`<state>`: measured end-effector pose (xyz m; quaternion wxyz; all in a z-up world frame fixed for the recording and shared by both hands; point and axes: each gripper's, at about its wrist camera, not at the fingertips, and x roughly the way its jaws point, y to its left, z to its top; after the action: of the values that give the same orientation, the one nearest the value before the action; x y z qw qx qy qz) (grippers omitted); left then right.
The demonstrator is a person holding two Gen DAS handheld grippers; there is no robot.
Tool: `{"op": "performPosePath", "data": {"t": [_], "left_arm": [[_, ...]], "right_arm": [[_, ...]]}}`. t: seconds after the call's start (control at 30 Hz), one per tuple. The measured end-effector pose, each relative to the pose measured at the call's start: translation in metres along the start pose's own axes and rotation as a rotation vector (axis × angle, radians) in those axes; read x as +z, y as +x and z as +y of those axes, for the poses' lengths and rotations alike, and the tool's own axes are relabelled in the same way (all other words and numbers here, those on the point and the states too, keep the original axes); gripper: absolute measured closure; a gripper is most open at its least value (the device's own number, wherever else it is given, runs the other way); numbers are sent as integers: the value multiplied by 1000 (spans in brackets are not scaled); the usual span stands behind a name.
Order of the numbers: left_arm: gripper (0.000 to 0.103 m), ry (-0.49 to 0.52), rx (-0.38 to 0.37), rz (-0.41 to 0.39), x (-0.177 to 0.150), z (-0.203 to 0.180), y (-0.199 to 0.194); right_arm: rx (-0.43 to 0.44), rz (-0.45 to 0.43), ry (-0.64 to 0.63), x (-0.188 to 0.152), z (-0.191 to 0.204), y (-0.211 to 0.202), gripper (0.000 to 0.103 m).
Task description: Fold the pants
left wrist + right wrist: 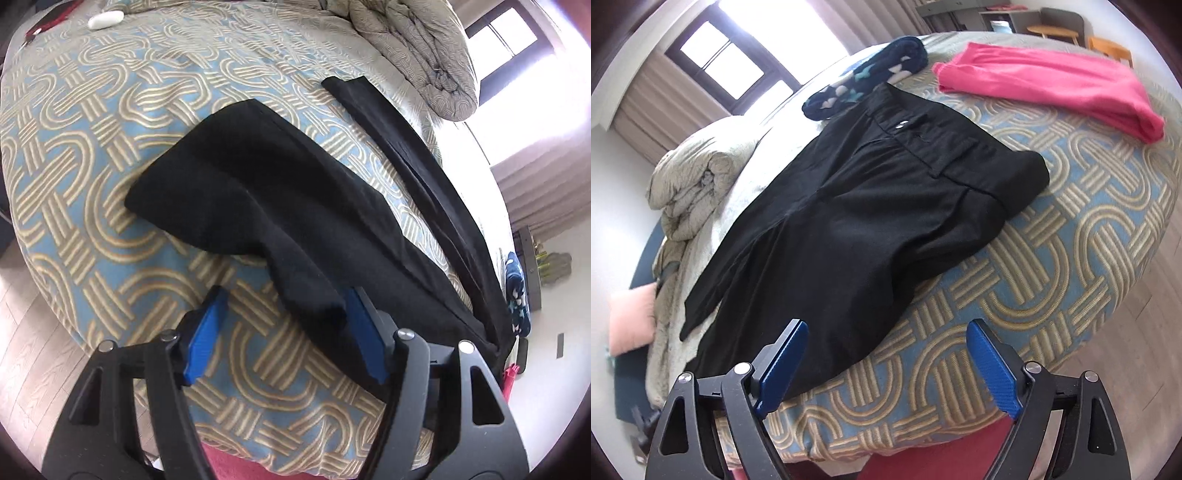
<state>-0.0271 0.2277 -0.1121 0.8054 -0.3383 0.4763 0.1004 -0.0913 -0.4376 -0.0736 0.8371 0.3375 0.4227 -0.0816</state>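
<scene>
Black pants (266, 206) lie on a bed with a blue and beige patterned cover (92, 166). In the left wrist view one leg runs from the middle toward my left gripper (288, 332), which is open, its blue fingers astride a fold of the cloth. The other leg (406, 147) stretches along the right. In the right wrist view the pants (868, 221) lie with the waistband and its metal button (900, 125) at the far end. My right gripper (890, 365) is open over the near edge of the pants, holding nothing.
A rolled grey duvet (424, 55) lies at the bed's far side, also in the right wrist view (690, 177). A folded pink garment (1052, 88) and a dark blue patterned cloth (864, 81) lie beyond the waistband. A white object (105, 19) lies far left. Wooden floor (1126, 350) borders the bed.
</scene>
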Motion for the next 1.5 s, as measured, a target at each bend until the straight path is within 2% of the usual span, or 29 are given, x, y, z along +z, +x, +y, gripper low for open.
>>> {"op": "performPosePath", "data": {"t": [0.13,0.17,0.23,0.27,0.3,0.37,0.47,0.6,0.7,1.07,1.27,1.5], "left_arm": [[35,-24,-9,-7,5,-4,4],[38,-32,-5,-15,7,-6,5],[70,-30,-7,-29,12,-8,6],[98,-19,-15,-13,16,-10,9],[98,-21,-22,3,19,-11,11],[98,-24,-33,-16,21,-14,6],[98,30,-27,-54,22,-23,-10],[98,26,-48,-54,28,-29,-24],[98,39,-61,-73,34,-39,-33],[98,93,-84,-126,71,-88,-58],[98,104,-73,-119,102,-120,-53],[98,88,-16,-63,147,-153,-20]], "right_arm": [[27,-10,42,10,-2,12,14],[27,-22,46,14,-2,14,14],[35,-45,64,22,-3,16,14],[39,-56,79,26,-5,18,18],[40,-54,90,29,-5,21,26],[23,5,69,35,-3,31,97],[31,-5,65,37,0,24,97],[37,-50,-8,42,15,4,97],[58,-78,-15,48,22,-7,97],[116,-176,-54,89,60,-37,97],[107,-184,-59,123,81,-32,97],[28,-147,-150,171,122,-4,97]]}}
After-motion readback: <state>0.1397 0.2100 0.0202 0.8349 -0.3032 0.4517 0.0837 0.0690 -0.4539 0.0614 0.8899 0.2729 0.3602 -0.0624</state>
